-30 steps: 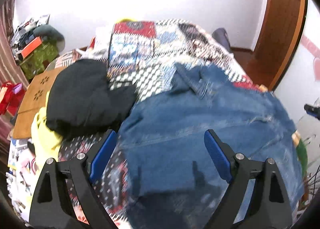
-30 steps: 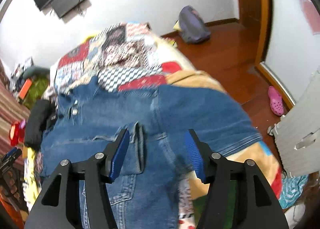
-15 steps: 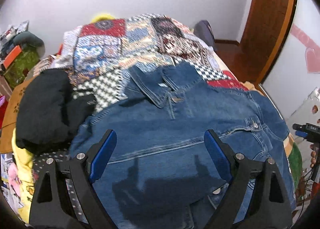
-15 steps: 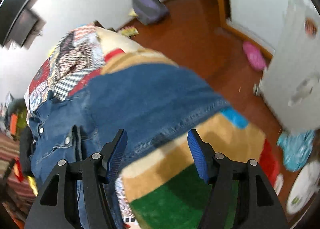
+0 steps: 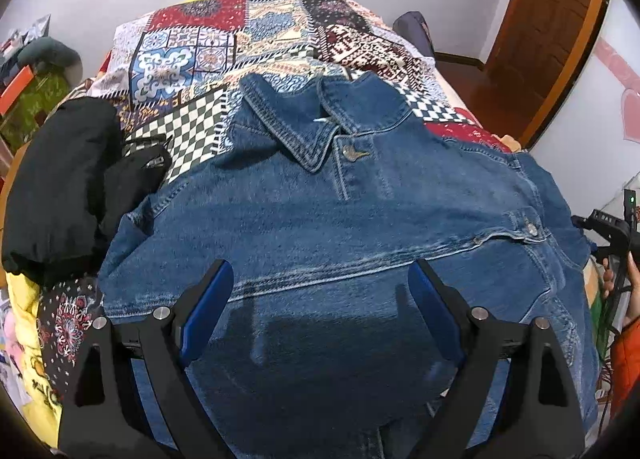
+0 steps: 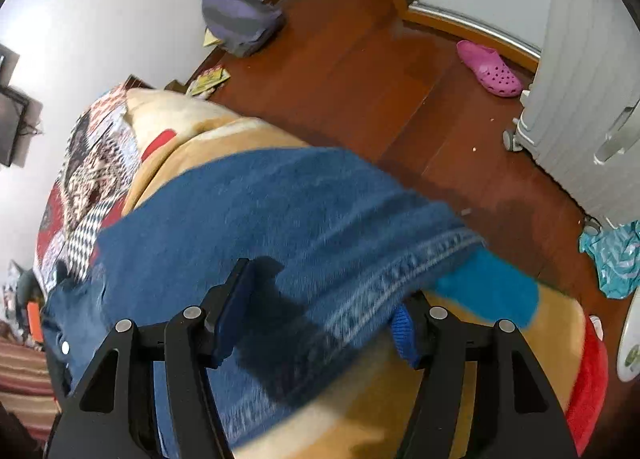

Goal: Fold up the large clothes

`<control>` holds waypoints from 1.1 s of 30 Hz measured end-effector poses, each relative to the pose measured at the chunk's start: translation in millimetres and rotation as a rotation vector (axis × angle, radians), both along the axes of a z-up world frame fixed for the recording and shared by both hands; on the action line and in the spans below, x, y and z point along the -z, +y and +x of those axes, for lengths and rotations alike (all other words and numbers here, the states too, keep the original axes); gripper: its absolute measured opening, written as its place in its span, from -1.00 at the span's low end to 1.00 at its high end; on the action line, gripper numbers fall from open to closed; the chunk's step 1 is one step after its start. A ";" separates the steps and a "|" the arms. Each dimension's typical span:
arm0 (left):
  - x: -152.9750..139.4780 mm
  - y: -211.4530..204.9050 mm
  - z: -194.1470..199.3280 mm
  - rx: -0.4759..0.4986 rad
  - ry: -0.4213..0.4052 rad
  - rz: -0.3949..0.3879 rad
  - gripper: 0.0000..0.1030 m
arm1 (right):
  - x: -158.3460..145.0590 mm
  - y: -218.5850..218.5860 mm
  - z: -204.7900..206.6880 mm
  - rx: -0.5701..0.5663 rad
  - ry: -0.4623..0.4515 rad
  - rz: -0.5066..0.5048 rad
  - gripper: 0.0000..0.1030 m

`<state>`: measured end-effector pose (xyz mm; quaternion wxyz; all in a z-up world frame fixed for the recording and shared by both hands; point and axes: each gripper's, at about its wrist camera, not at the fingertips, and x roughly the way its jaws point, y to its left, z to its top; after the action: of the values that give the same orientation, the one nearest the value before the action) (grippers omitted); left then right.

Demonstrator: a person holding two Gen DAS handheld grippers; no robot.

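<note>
Left wrist view: a denim jacket (image 5: 340, 227) lies spread front-up across the bed (image 5: 224, 47), filling the centre and lower part of the frame. Collar (image 5: 304, 119) at upper centre, pointing toward the far wall. One metal button sits just below the collar; more buttons show at the right, along the chest seam. The left hand-held gripper (image 5: 320, 291) hangs over the jacket's lower half with its blue-padded fingers (image 5: 206, 307) wide apart and nothing between them. Whether the pads touch the cloth cannot be told.

A black garment (image 5: 60, 187) lies bunched at the left of the frame, touching the jacket's edge. Yellow cloth (image 5: 24, 299) shows below it, lower left. A patchwork bedcover spans the upper centre.

Right wrist view: a jacket sleeve (image 6: 280, 227) runs across the middle of the frame over a tan blanket (image 6: 460, 391); its stitched cuff points to the right. The right hand-held gripper (image 6: 316, 315) is apart, with the cuff end lying across the gap. The right pad is partly hidden under the denim edge; no clamping is evident. This view is blurred.

Upper right: a wooden floor (image 6: 380, 71) with a pink clog (image 6: 490, 69). A grey bag (image 6: 240, 21) rests against the wall, upper centre.
</note>
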<state>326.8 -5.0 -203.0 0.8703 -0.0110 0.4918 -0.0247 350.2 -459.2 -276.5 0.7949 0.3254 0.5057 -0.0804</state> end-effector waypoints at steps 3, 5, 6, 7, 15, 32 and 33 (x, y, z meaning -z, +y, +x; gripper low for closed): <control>1.3 1.5 -2.9 0.000 0.001 0.010 0.73 | -9.3 5.7 1.2 -0.006 -0.008 -0.069 -0.33; -0.5 2.2 -5.2 0.000 -0.004 0.019 0.73 | -22.3 12.2 -1.5 -0.032 -0.020 -0.137 -0.53; -2.2 2.7 -6.6 0.000 -0.010 0.021 0.73 | -25.9 13.3 -2.5 -0.039 -0.027 -0.154 -0.62; -4.4 3.3 -8.5 0.001 -0.016 0.021 0.73 | -37.0 17.7 -5.8 -0.051 -0.048 -0.191 -0.65; -32.7 9.1 -22.7 -0.001 -0.090 0.028 0.73 | -132.9 59.5 -19.6 -0.186 -0.296 -0.272 -0.77; -48.8 23.8 -59.7 0.008 -0.126 0.044 0.73 | -103.8 255.2 -55.0 -0.746 -0.246 -0.117 -0.77; -46.7 24.2 -60.9 0.009 -0.119 0.043 0.73 | -96.9 259.6 -57.4 -0.753 -0.225 -0.117 -0.74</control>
<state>265.9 19.2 -156.3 0.8980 0.0115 0.4394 -0.0188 292.8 -199.6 -179.6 0.8366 0.0780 0.4938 0.2241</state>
